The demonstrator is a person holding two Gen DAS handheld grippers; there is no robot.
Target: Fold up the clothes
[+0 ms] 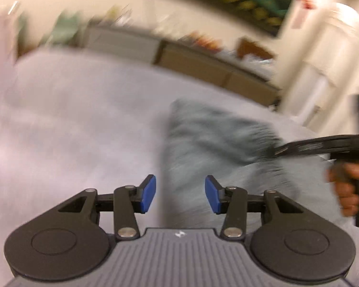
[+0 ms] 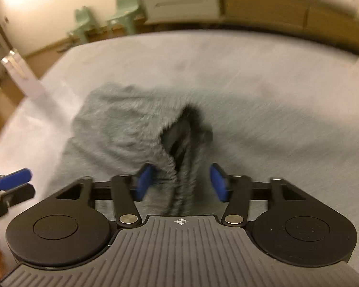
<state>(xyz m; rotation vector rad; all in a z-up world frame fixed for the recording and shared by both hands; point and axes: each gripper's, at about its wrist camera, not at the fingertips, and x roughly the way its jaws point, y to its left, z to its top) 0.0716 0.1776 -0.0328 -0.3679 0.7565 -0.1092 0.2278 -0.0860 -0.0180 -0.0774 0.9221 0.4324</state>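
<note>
Pale grey-lilac cloth covers the wide flat surface (image 2: 263, 76) that fills most of both my views, and it is the biggest thing I see. Behind it, along the cream wall, stands a long low cabinet with grey and tan fronts (image 2: 251, 7), and to its left are two small mint-green chairs (image 2: 103, 21); all of this is blurred. On the covered surface lies the grey-green fuzzy garment (image 2: 122, 129), bunched up, with a dark opening (image 2: 179, 131) in its folds. In the right wrist view its ribbed edge runs down between the blue pads (image 2: 144, 181) of my right gripper (image 2: 182, 183), whose jaws stand wide apart; the left pad seems to touch the fabric, but I cannot tell this for sure. In the left wrist view my left gripper (image 1: 180, 195) has its jaws spread as well and grips nothing, with the garment (image 1: 203, 138) lying just ahead of it and partly between the pads. At the right edge of that view I see the black body of the right gripper (image 1: 323, 144) reaching over the garment, with a hand (image 1: 347, 189) on its handle.
</note>
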